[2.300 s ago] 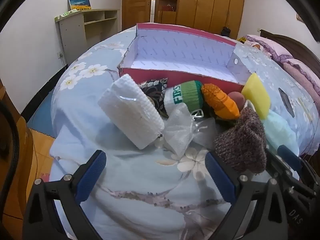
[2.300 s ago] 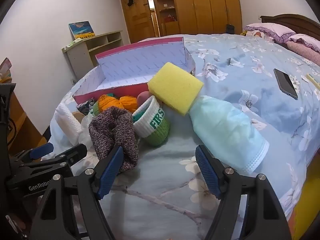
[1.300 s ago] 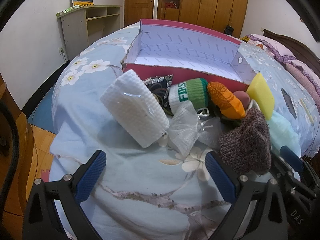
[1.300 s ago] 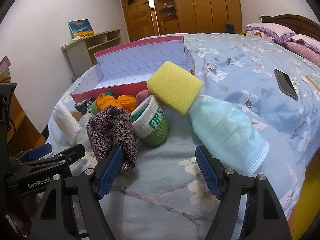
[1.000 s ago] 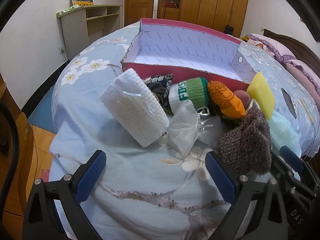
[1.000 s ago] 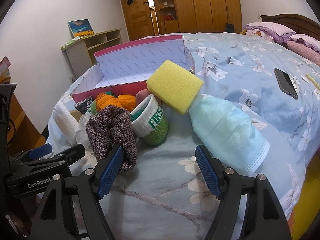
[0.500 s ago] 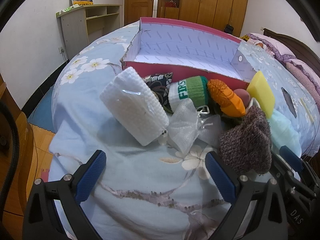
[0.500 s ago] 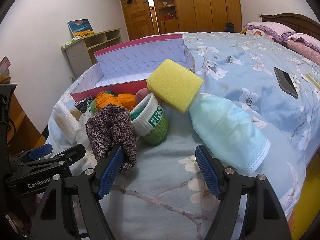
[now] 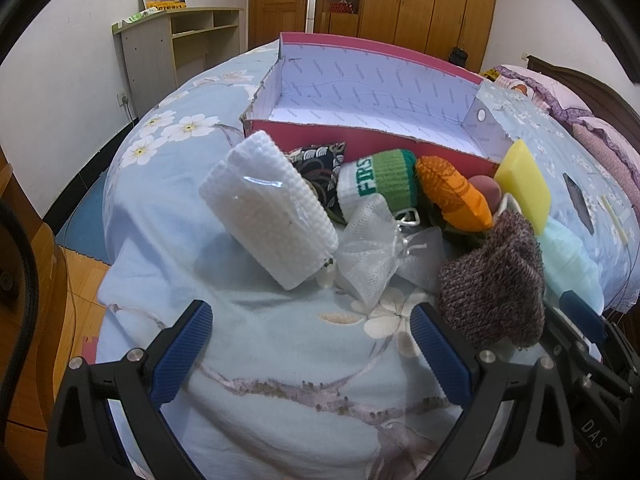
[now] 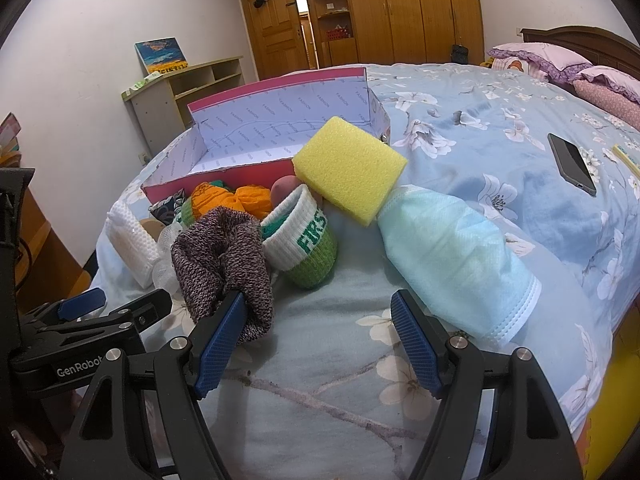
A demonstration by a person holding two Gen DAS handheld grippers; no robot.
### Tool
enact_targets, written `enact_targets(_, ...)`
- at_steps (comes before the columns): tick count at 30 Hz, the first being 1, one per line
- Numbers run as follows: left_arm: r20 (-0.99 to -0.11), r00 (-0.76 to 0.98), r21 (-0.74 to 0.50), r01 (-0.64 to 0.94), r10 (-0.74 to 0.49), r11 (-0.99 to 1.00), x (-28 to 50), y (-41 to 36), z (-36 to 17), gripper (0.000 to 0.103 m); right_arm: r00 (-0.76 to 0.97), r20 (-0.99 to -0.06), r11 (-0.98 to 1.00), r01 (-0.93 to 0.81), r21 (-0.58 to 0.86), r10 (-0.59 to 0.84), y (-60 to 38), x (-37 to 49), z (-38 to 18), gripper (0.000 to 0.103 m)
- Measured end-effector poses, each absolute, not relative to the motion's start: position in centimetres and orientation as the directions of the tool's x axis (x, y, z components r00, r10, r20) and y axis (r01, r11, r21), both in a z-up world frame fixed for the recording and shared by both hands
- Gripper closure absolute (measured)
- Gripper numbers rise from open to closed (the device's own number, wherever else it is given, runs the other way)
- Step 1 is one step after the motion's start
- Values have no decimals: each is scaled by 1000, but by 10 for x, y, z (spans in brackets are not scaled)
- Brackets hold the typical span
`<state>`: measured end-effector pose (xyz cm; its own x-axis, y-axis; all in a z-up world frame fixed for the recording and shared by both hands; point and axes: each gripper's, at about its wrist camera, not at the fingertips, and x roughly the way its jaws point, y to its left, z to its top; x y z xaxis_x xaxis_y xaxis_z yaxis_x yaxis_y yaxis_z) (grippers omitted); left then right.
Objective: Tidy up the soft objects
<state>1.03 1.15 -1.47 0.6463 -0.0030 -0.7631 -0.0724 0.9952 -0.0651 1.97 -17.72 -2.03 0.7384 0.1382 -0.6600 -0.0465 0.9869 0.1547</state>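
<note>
A pile of soft things lies on the bed in front of an open pink box (image 9: 372,132) (image 10: 248,168). It holds a white knit pad (image 9: 268,220), a white mesh pouch (image 9: 372,256), a green-and-white knit cuff (image 9: 376,184) (image 10: 304,240), an orange knit piece (image 9: 452,196), a brown knit sock (image 9: 496,288) (image 10: 228,252), a yellow sponge (image 9: 524,196) (image 10: 348,168) and a pale blue face mask (image 10: 452,256). My left gripper (image 9: 312,344) is open and empty, short of the pad and pouch. My right gripper (image 10: 320,340) is open and empty, its left finger beside the sock.
A black phone (image 10: 572,164) lies on the blue floral bedspread (image 10: 480,128) at right. Pillows (image 10: 560,64) and a headboard are at the far right. A shelf unit (image 9: 176,48) stands by the left wall; wooden wardrobes stand behind.
Both grippers stay open. The left view has crept slightly closer to the pile; the right view is almost unchanged.
</note>
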Motion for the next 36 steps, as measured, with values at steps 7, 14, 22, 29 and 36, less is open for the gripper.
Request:
enact_targets(7, -765, 644, -65, -73, -3, 995, 7, 11, -20, 2, 738, -661, 987, -46, 156, 139, -178, 20, -22, 27)
enact_targets(14, -770, 638, -66, -75, -3, 995, 5, 10, -22, 2, 737, -661, 987, -46, 156, 139, -177, 20, -21, 27)
enact_targets(22, -770, 638, -71, -76, -6, 995, 4, 10, -21, 2, 736, -662, 986, -45, 158, 140, -179, 21, -22, 27)
enact_targets(29, -771, 635, -112, -66, -44, 992, 4, 17, -15, 2, 734, -663, 984, -38, 173, 145, -181, 23, -25, 27)
enact_targets(36, -747, 660, -89, 15, -76, 996, -3, 18, -2, 2, 742, -651, 981, -43, 190, 159, -189, 20, -19, 27)
